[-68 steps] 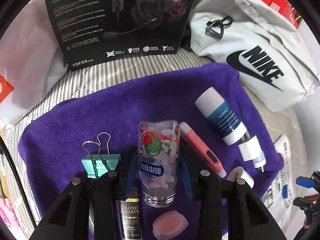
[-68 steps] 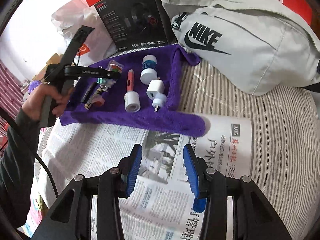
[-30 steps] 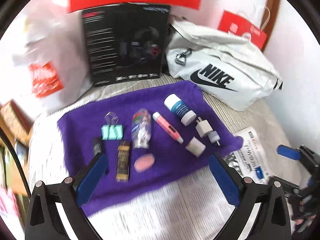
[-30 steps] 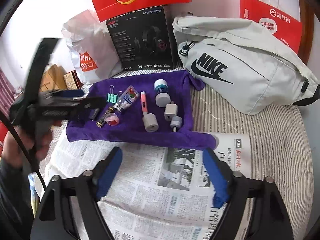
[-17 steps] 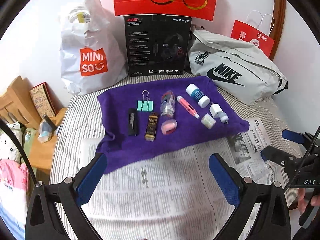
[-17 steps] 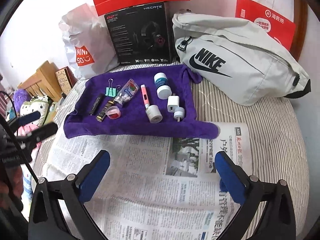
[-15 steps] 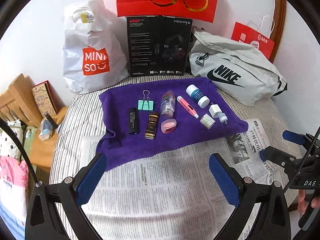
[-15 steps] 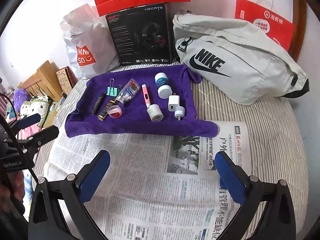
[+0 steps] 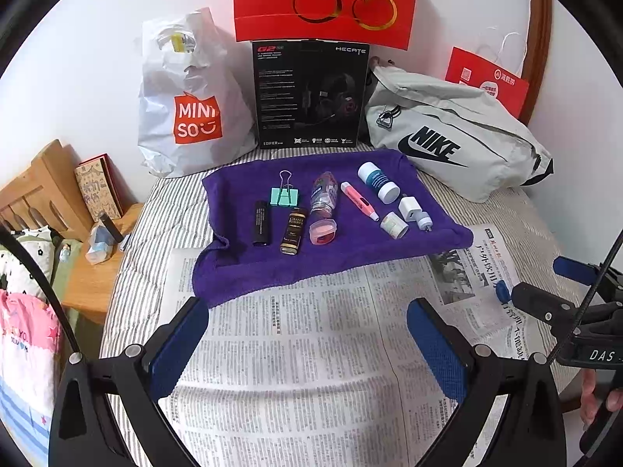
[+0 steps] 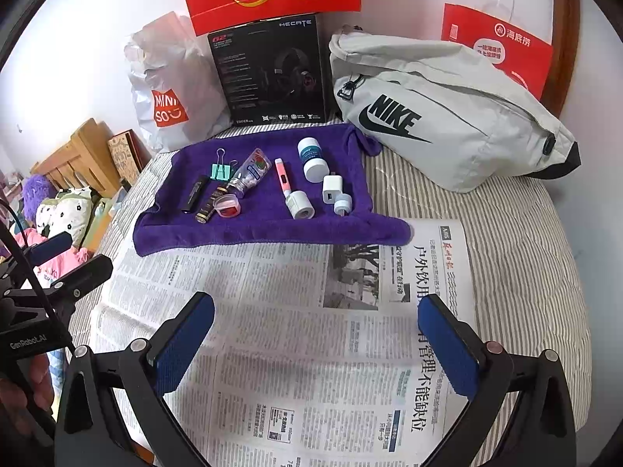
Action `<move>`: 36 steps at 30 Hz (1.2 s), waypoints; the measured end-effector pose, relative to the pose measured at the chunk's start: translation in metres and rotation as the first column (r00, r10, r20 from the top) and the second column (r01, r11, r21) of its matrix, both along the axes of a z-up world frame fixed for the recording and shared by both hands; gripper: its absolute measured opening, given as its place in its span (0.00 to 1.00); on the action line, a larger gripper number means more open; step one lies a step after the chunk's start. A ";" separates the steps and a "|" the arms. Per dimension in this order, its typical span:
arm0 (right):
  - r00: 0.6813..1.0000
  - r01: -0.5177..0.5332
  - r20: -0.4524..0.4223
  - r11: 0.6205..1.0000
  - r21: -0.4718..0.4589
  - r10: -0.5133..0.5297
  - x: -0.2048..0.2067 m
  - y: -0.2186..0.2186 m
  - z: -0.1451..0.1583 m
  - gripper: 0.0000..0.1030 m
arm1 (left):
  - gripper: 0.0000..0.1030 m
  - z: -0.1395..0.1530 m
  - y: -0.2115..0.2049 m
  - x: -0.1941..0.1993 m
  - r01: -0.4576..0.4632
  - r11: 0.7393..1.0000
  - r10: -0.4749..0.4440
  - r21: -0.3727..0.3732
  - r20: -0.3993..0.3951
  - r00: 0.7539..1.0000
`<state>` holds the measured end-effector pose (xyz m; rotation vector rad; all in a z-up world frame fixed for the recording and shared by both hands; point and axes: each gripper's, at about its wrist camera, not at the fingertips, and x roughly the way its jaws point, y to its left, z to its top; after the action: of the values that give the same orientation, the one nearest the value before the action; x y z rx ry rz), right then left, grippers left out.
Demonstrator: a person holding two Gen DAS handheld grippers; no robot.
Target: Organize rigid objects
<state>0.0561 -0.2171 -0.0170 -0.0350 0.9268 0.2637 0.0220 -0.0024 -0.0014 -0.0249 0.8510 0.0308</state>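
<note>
The left gripper (image 9: 307, 344) is held above the newspaper (image 9: 311, 350) with its blue-padded fingers (image 9: 177, 346) spread wide apart and nothing between them. The right gripper (image 10: 315, 344) is likewise held over the newspaper with its fingers (image 10: 447, 350) wide apart and empty. A purple towel (image 9: 350, 249) is laid on the striped bedding (image 10: 525, 253), its near edge overlapping the newspaper. The small rigid items are found arranged on this towel. At the left, a black lighter-shaped item (image 9: 261, 222) is laid lengthwise, with a teal binder clip (image 9: 284, 194) just beyond it. A dark bar labelled Grand Reserve (image 9: 294, 230) is laid beside the black item. A clear bottle (image 9: 324, 193) is laid on its side, its mouth just next to a pink round case (image 9: 323, 230); contact cannot be confirmed. A pink pen-shaped device (image 9: 359, 201) is laid diagonally to the right of the bottle. A white and blue tube (image 9: 378, 182) is set further right. A white charger cube (image 9: 410, 208), a small white round plug (image 9: 423, 220) and a white roll (image 9: 394, 225) are grouped near the towel's right end. Behind the towel, a black headset box (image 9: 309, 95) is stood upright between a white Miniso bag (image 9: 187, 105) and a grey Nike bag (image 9: 451, 136).
</note>
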 end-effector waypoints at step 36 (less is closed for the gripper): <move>1.000 0.000 0.002 1.000 -0.006 0.000 -0.012 -0.001 0.007 1.00 | 1.00 0.000 0.001 -0.004 -0.020 0.999 0.020 -0.031 -0.017 1.000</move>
<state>0.0445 -0.2179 -0.0101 -0.0407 0.9261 0.2605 0.0184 -0.0011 -0.0011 -0.0621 0.8683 0.0370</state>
